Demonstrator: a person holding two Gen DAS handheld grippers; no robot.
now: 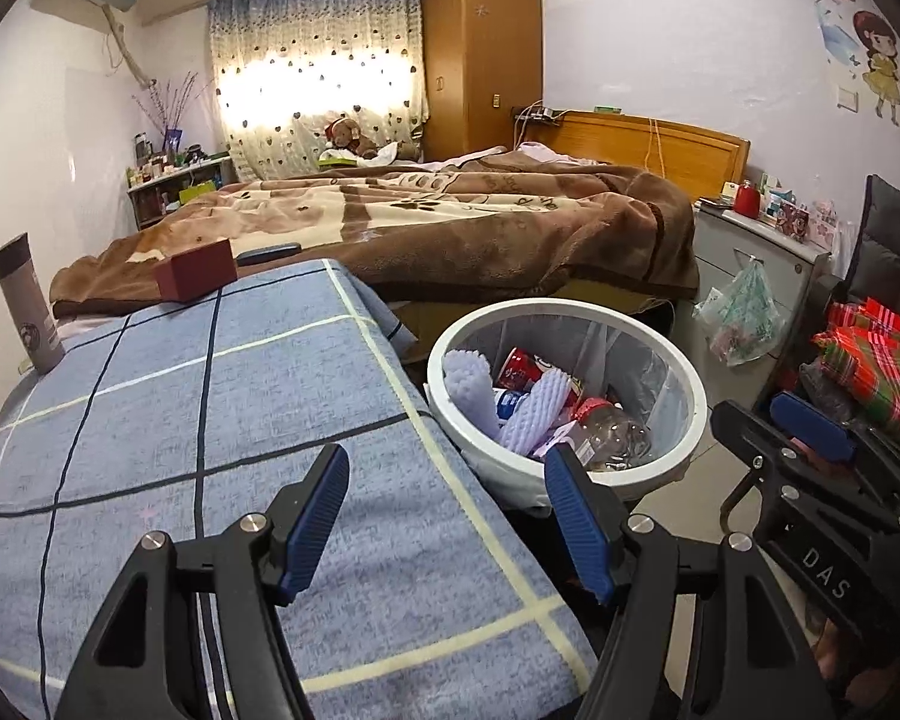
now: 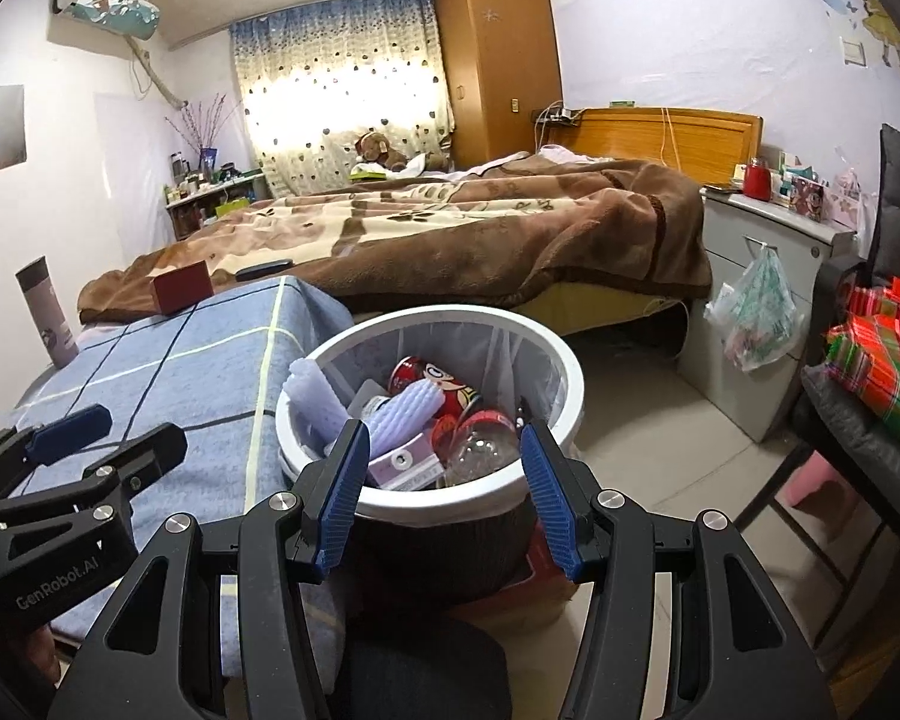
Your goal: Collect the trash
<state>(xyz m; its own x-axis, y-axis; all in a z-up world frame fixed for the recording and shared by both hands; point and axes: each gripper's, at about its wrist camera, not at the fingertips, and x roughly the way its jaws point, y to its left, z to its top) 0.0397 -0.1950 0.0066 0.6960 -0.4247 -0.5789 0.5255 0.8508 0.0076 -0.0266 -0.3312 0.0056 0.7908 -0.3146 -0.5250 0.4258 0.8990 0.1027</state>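
In the round white plastic bin [image 2: 561, 360] trash already lies; both the left gripper [image 1: 444, 516] and right gripper [image 2: 444, 495] gape empty, and the table looks nearly cleared.

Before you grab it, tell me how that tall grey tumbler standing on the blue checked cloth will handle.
The tumbler is tall and narrow on a small base, standing on soft cloth, so a sideways nudge would probably tip it. Its smooth round wall may slip between the fingers and roll once down. It looks rigid; weight cannot be judged.
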